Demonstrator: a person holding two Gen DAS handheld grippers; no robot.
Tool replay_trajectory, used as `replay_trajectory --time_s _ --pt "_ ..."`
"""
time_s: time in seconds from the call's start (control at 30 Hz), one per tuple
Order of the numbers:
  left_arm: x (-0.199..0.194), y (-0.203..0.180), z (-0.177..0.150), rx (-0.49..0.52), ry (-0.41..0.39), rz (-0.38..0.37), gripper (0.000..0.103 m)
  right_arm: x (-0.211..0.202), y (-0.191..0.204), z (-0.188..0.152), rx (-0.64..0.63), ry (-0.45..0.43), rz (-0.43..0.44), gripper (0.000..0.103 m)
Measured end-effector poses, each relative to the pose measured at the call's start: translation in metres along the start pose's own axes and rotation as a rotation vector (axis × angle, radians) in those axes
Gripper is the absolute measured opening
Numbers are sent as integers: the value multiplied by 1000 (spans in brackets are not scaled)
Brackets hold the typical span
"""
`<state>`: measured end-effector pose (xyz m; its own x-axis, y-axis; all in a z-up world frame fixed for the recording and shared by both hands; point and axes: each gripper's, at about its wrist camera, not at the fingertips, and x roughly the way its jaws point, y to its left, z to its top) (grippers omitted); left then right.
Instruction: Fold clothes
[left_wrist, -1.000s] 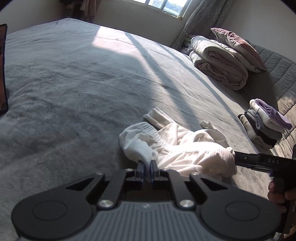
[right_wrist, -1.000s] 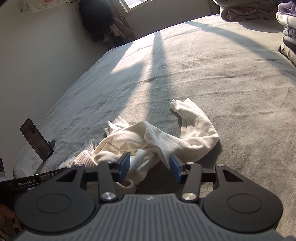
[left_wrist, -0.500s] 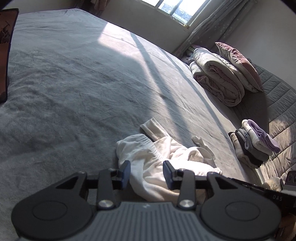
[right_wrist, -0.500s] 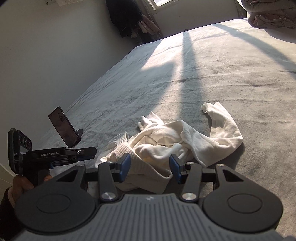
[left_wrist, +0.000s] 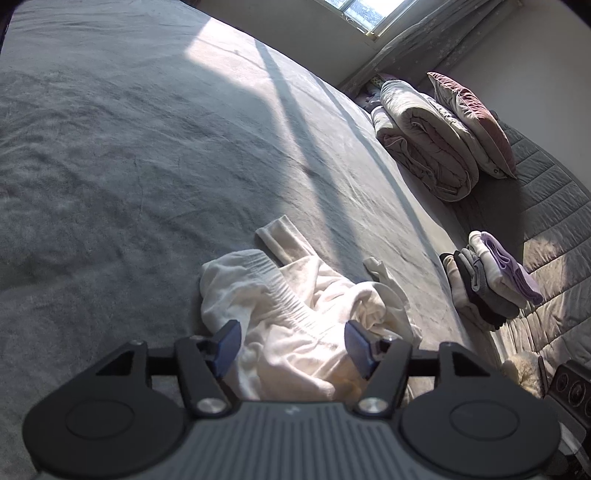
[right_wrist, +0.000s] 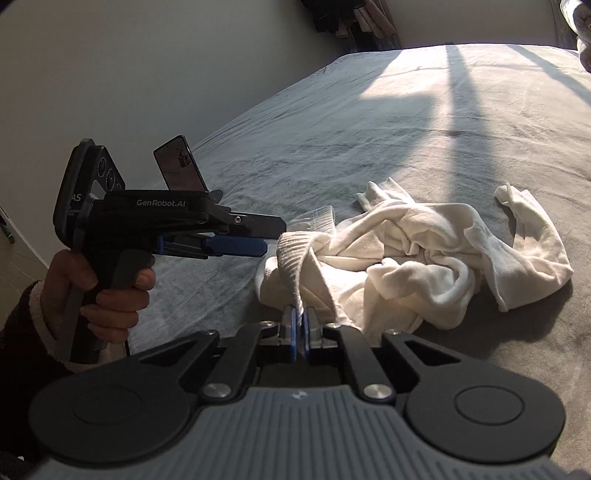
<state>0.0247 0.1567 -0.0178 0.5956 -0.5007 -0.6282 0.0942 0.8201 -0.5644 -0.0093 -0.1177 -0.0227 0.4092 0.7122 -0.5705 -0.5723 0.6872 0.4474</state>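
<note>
A crumpled white garment (left_wrist: 325, 291) lies on the grey bed (left_wrist: 147, 147) just ahead of both grippers. My left gripper (left_wrist: 291, 332) hovers over its near edge; its jaws are opening and stand wide apart, the cloth lying below and between them, not pinched. The right wrist view shows the same left gripper (right_wrist: 269, 236) from the side, beside the garment's (right_wrist: 424, 251) ribbed hem (right_wrist: 295, 254). My right gripper (right_wrist: 300, 317) is closing, with its blue pads pinched on that ribbed hem, which rises slightly off the bed.
A stack of folded clothes (left_wrist: 491, 277) sits at the right on a quilted mat. A rolled duvet (left_wrist: 424, 140) and a pillow (left_wrist: 472, 114) lie beyond it. A phone on a stand (right_wrist: 181, 166) is near the bed's left edge. A person's hand (right_wrist: 110, 288) holds the left gripper.
My left gripper's jaws went from shut on the cloth to wide apart, letting it go. My right gripper moved left along the garment and shut on the ribbed hem.
</note>
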Motion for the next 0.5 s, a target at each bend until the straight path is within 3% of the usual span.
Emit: replay_trajectory --time_s 0.17,0.5 --pt "-10 3 -2 -2 -10 7 65 8 31 -8 -3 54 157 5" --pt "-12 -1 -10 36 10 26 69 42 84 -35 -81 180 230 5"
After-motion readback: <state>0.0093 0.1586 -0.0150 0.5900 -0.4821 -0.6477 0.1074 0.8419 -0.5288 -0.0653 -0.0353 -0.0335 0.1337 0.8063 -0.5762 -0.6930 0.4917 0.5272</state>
